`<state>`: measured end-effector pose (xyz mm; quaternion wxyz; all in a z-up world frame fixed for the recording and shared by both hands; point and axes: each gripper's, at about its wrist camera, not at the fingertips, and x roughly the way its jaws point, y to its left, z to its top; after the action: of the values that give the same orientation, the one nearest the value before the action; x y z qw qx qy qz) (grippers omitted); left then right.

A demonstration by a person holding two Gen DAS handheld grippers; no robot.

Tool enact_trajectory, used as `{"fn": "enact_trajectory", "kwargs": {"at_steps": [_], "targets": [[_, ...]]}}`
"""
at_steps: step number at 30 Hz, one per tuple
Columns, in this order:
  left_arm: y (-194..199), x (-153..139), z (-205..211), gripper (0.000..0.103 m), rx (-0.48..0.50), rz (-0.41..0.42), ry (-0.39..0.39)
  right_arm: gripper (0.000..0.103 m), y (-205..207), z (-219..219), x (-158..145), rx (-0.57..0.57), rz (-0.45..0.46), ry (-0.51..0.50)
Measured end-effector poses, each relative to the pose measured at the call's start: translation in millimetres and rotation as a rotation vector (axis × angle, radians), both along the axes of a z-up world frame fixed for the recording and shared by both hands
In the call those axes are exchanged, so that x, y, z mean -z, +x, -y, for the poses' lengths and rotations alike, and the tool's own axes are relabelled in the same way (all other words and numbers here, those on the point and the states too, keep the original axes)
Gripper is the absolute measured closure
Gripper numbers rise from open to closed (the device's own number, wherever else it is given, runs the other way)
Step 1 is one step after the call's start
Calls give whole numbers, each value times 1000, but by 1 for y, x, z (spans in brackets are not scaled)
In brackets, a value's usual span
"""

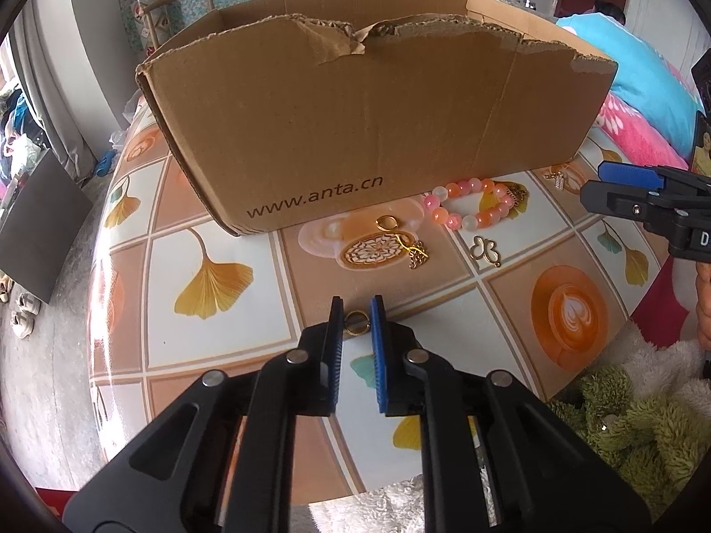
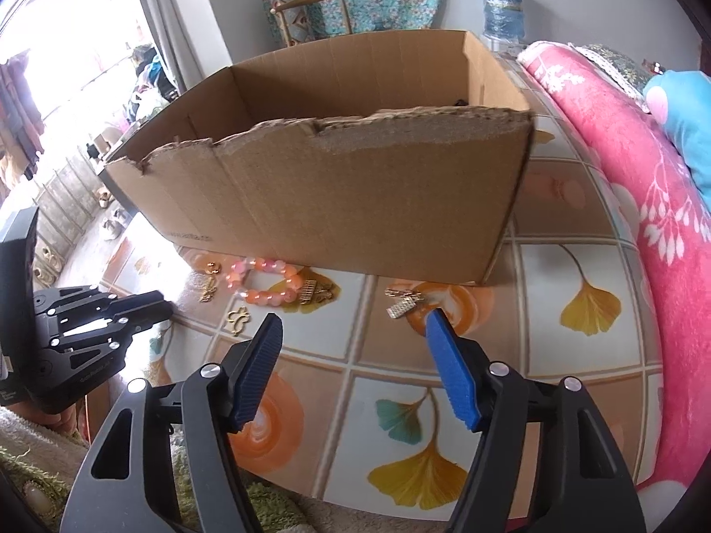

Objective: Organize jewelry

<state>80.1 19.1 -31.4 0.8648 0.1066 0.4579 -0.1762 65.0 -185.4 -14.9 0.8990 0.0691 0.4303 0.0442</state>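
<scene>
- One gold ring [image 1: 357, 323] is the piece in play right now. It sits on the tablecloth [image 1: 213, 222] well in front of the cardboard box [image 1: 377, 133], on the near side from the box's printed wall.
- The left gripper [image 1: 357, 317] has its blue pads nearly together with that ring right between them. Looks like they're pinching it, so I'd call it closed on the ring.
- The right gripper [image 2: 353, 333] is spread wide with nothing in it, hanging over the cloth in front of the box's right corner, close to a gold clasp charm [image 2: 403, 304].
- Step-wise I'd say this is the grab stage for the ring. Next move is probably lift it clear and carry it over the box's front wall, then let go inside.
- That front wall is torn and jagged along the top, so the ring needs to go up and over with some margin, not skim the edge.
- Still loose in front of the box: a pink and orange bead bracelet [image 1: 471, 204], a butterfly outline charm [image 1: 485, 251], a gold hoop [image 1: 387, 222] and a dangly gold pendant [image 1: 417, 257].
- Room-wise, the straight path from ring to box passes over the hoop and pendant, so go high. The box is open-topped and looks mostly bare inside, plenty of space to drop stuff.
</scene>
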Motion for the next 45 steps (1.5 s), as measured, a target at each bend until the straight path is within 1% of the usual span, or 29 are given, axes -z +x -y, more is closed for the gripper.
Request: {"fn": "enact_trajectory", "kwargs": {"at_steps": [4, 7, 9, 10, 12, 18, 20, 21, 22, 24, 29, 37, 43, 45], "targets": [[-1, 0, -1, 92, -5, 3, -3, 45, 5, 11, 3, 50, -14, -5], [-2, 0, -2, 92, -5, 4, -2, 52, 12, 15, 7, 66, -23, -16], [-1, 0, -3, 92, -7, 4, -2, 57, 17, 16, 10, 69, -33, -23], [-2, 0, -3, 92, -9, 4, -2, 62, 20, 17, 13, 72, -42, -22], [-1, 0, -4, 92, -11, 4, -2, 64, 24, 17, 16, 71, -49, -14], [-2, 0, -4, 92, -15, 5, -3, 75, 30, 11, 23, 52, -51, -48], [-2, 0, -4, 92, -15, 5, -3, 84, 31, 10, 23, 49, -48, -59], [-2, 0, -4, 92, -14, 6, -3, 86, 32, 11, 23, 48, -47, -62], [-2, 0, -4, 92, -14, 7, -3, 91, 32, 10, 24, 46, -47, -64], [-2, 0, -4, 92, -14, 8, -4, 96, 30, 10, 24, 48, -48, -61], [-2, 0, -4, 92, -13, 10, -4, 99, 29, 15, 24, 47, -47, -31], [-2, -1, -5, 92, -10, 14, -9, 100, 19, 21, 12, 58, -18, 20], [-5, -7, -6, 92, -5, 24, -14, 100, 13, 24, -1, 58, 6, 23], [-5, -6, -6, 92, -3, 20, -17, 99, 17, 21, -1, 43, -7, 24]]}}
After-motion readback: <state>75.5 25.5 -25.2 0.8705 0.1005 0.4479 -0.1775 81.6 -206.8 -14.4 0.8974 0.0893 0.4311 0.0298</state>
